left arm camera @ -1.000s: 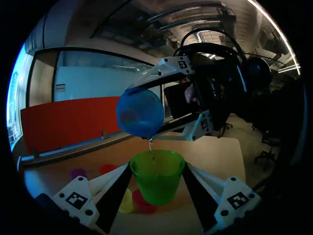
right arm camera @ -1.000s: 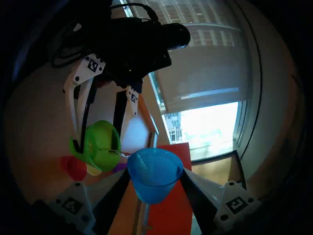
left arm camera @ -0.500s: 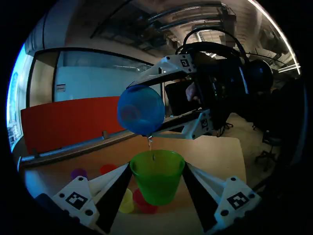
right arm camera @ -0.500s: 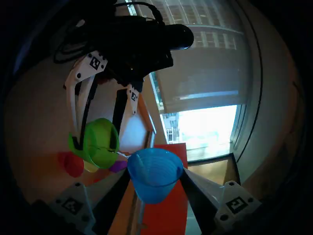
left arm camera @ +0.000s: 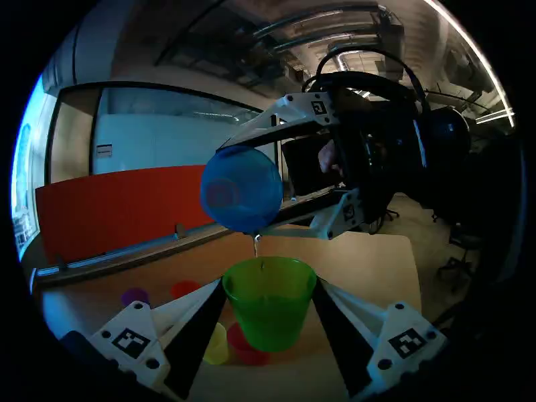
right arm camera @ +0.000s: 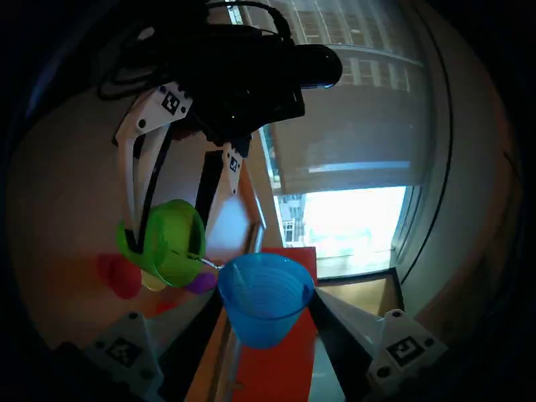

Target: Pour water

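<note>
**A:** Where is the green cup?

**B:** The green cup [left arm camera: 269,309] stands upright between the fingers of the left gripper [left arm camera: 268,287], held above the desk [left arm camera: 365,258]. Both fingers press on its sides, closed to the width of the cup.

**A:** And the blue cup?

**B:** The blue cup [left arm camera: 241,189] is in the right gripper [left arm camera: 246,189], just above the green cup and tipped far over, so its bottom faces the left gripper view. The two white fingers clamp it, one above and one below in that view. A hand [left arm camera: 327,158] shows behind, on the gripper's dark body.

**A:** Is water running?

**B:** Yes. A thin stream of water [left arm camera: 255,245] falls from the low lip of the blue cup into the mouth of the green cup. The cups themselves are apart. How much water is in the green cup I cannot tell.

**A:** What does the right gripper view add?

**B:** There the blue cup's rim and inside show, and the green cup sits just beside that rim to the left, with the left gripper's fingers on both sides of it.

**A:** Anything else on the desk?

**B:** Four small cups are below and behind the green cup. They are a purple cup [left arm camera: 135,295], an orange-red cup [left arm camera: 182,289], a yellow cup [left arm camera: 216,343] and a red cup [left arm camera: 242,345], and the last two are close together. A red partition [left arm camera: 114,208] runs along the desk's far edge.
</note>
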Demonstrator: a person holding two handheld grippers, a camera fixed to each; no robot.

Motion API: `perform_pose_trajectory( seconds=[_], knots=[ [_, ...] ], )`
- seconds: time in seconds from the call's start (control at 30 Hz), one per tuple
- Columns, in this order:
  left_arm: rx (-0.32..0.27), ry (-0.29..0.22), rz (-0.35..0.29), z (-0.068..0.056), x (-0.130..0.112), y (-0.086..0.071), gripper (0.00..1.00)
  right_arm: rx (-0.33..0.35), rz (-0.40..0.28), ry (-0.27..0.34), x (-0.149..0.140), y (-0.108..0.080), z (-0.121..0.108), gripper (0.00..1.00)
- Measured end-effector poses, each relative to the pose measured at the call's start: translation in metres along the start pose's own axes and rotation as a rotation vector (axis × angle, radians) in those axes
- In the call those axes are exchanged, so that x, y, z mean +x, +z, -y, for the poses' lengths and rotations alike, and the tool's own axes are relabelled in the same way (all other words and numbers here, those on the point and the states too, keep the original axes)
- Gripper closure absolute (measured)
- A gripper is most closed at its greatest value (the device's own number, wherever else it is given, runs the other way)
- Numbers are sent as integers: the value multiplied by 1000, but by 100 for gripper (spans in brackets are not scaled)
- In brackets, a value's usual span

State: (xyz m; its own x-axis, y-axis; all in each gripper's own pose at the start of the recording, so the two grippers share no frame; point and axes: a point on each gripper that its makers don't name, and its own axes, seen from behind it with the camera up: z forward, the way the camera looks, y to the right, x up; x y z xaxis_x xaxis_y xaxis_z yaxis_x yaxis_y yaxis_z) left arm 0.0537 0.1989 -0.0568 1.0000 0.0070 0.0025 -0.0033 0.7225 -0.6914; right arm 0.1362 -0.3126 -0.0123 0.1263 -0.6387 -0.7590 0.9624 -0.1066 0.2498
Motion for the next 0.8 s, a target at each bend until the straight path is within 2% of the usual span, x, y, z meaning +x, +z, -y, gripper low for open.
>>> perform_pose_trajectory(
  seconds=[0.8],
  knots=[
    [2,-2,-1,1,-3,-2,12,-14,0,-52,4,0,-5,9]
  ],
)
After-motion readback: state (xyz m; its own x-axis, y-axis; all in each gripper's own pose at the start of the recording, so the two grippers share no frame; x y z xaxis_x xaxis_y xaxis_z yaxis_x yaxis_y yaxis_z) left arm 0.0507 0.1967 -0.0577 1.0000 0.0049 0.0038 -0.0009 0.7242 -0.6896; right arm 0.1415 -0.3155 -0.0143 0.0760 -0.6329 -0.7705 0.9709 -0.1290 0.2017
